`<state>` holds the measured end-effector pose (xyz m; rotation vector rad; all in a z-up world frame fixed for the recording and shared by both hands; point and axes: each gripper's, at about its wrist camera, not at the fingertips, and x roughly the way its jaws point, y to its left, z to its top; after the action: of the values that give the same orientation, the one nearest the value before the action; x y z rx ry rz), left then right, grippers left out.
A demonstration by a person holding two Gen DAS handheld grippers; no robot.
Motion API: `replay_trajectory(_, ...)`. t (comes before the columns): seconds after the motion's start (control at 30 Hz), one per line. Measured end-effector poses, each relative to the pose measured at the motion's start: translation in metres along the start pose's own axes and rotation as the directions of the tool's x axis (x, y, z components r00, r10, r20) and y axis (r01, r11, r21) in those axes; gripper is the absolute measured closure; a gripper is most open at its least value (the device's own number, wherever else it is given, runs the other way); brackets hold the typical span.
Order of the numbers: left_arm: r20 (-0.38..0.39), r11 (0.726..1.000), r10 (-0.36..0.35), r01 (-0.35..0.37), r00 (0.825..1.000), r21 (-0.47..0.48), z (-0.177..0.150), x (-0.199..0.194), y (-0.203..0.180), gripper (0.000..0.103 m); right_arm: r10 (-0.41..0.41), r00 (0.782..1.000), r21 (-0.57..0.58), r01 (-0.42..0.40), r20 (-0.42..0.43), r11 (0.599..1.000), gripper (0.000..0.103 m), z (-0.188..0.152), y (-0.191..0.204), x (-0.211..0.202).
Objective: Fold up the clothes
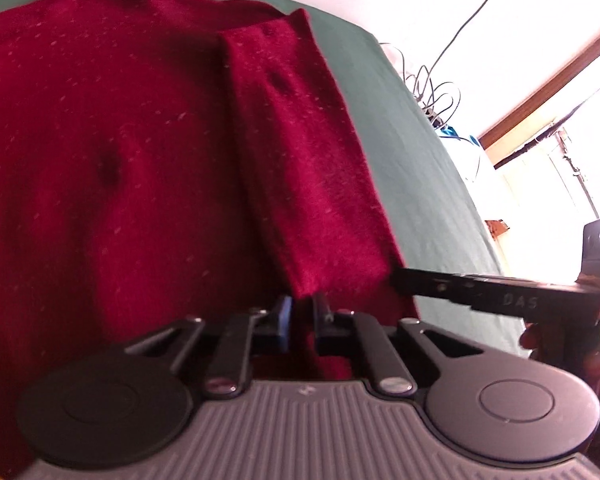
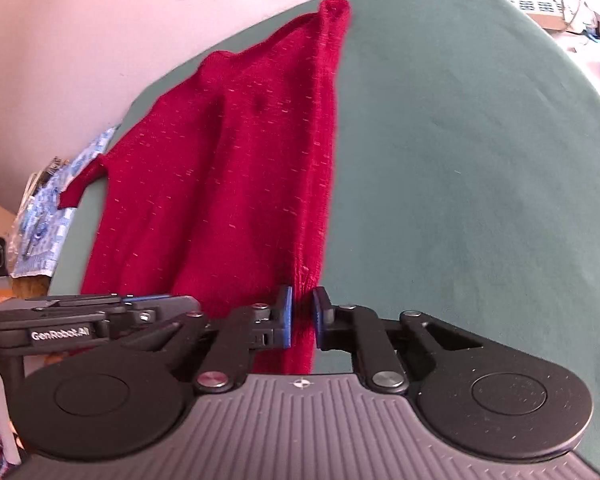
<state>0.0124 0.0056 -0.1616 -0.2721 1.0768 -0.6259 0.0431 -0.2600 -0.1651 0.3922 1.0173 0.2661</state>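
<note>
Right wrist view: a red sweater (image 2: 228,168) lies on the green desk (image 2: 460,160), its near hem clenched by the right tool (image 2: 302,312). The left tool (image 1: 300,312) grips folded hem too, probably firmly. A weak pinch could drop the fold. Only this view shows the far sleeve (image 2: 80,184).

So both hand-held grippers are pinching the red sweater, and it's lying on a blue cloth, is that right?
Not quite: the cloth is green, not blue, as the right wrist view shows. The left hand-held gripper and the right hand-held gripper are both shut on the red sweater, which lies on the green cloth.
</note>
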Motion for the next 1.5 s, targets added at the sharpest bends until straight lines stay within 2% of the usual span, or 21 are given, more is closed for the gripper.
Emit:
replay_trajectory(0.07,0.001,1.000,0.010,-0.010,1.000,0.009,0.002,-0.004,-0.001,0.097,0.007,1.000,-0.018,-0.007,-0.003,1.000,0.092,-0.002,-0.001,-0.002)
replay_trajectory(0.13,0.002,1.000,0.022,-0.022,1.000,0.021,0.004,-0.007,-0.003,0.098,0.005,1.000,-0.019,-0.005,0.004,1.000,0.085,0.000,0.001,-0.005)
replay_trajectory(0.2,0.027,0.999,0.025,-0.026,0.999,0.033,0.014,-0.010,-0.004,0.097,0.015,0.999,-0.029,-0.013,0.045,0.999,0.085,0.008,0.004,-0.007)
replay_trajectory(0.27,0.044,0.999,0.032,-0.034,0.999,0.037,0.026,-0.009,-0.004,0.080,0.009,0.998,-0.024,-0.008,0.062,1.000,0.077,0.021,0.008,-0.001)
replay_trajectory(0.3,0.044,0.999,0.040,-0.042,0.998,0.033,0.032,-0.005,-0.003,0.079,0.004,0.998,-0.024,-0.002,0.056,1.000,0.075,0.027,0.009,0.005)
replay_trajectory(0.4,0.024,0.999,0.044,-0.044,0.999,-0.004,0.041,0.006,0.003,0.080,-0.023,0.999,-0.033,0.025,0.041,0.999,0.075,0.038,0.010,0.020)
replay_trajectory(0.43,0.019,0.999,0.045,-0.045,0.999,-0.007,0.041,0.007,0.004,0.085,-0.030,0.999,-0.040,0.031,0.036,0.999,0.080,0.039,0.011,0.023)
replay_trajectory(0.5,0.015,0.999,0.050,-0.050,0.999,-0.006,0.040,0.007,0.005,0.086,-0.037,0.999,-0.053,0.039,0.033,0.998,0.084,0.039,0.013,0.024)
replay_trajectory(0.53,0.018,0.998,0.063,-0.063,0.998,-0.001,0.039,0.007,0.004,0.093,-0.040,0.999,-0.059,0.042,0.033,0.997,0.087,0.038,0.013,0.024)
replay_trajectory(0.57,0.021,0.997,0.077,-0.077,0.997,0.005,0.039,0.008,0.003,0.096,-0.045,0.998,-0.056,0.047,0.036,0.997,0.090,0.037,0.013,0.023)
replay_trajectory(0.63,0.027,0.996,0.093,-0.093,0.995,0.014,0.035,0.005,0.004,0.097,-0.059,0.997,-0.042,0.060,0.040,0.997,0.093,0.036,0.010,0.020)
replay_trajectory(0.8,0.041,0.990,0.119,-0.122,0.992,0.065,0.038,-0.001,-0.002,0.097,-0.050,0.997,-0.034,0.052,0.051,0.998,0.093,0.036,0.008,0.016)
replay_trajectory(0.87,0.056,0.989,0.124,-0.128,0.991,0.078,0.046,-0.002,-0.006,0.095,-0.037,0.996,-0.038,0.040,0.077,0.998,0.088,0.042,0.011,0.015)
replay_trajectory(0.9,0.061,0.987,0.133,-0.138,0.989,0.079,0.051,-0.001,-0.007,0.092,-0.044,0.995,-0.037,0.048,0.090,0.998,0.079,0.047,0.012,0.016)
replay_trajectory(0.93,0.062,0.985,0.148,-0.153,0.987,0.078,0.056,0.003,-0.006,0.084,-0.057,0.994,-0.047,0.061,0.094,0.997,0.073,0.051,0.014,0.021)
replay_trajectory(1.0,0.050,0.977,0.192,-0.196,0.980,0.080,0.066,0.016,-0.005,0.083,-0.087,0.992,-0.069,0.094,0.092,0.993,0.073,0.061,0.019,0.032)
replay_trajectory(1.1,0.043,0.973,0.214,-0.217,0.976,0.082,0.074,0.025,-0.005,0.083,-0.117,0.990,-0.073,0.122,0.075,0.990,0.074,0.071,0.022,0.046)
replay_trajectory(1.23,0.048,0.967,0.231,-0.235,0.972,0.097,0.075,0.026,-0.007,0.096,-0.118,0.991,-0.072,0.122,0.063,0.990,0.089,0.075,0.022,0.050)
replay_trajectory(1.33,0.053,0.967,0.232,-0.237,0.971,0.092,0.072,0.022,-0.002,0.096,-0.138,0.988,-0.074,0.143,0.068,0.987,0.093,0.074,0.022,0.046)
replay_trajectory(1.5,0.061,0.961,0.250,-0.255,0.966,0.111,0.074,0.014,-0.003,0.095,-0.178,0.982,-0.120,0.184,0.063,0.976,0.094,0.078,0.029,0.043)
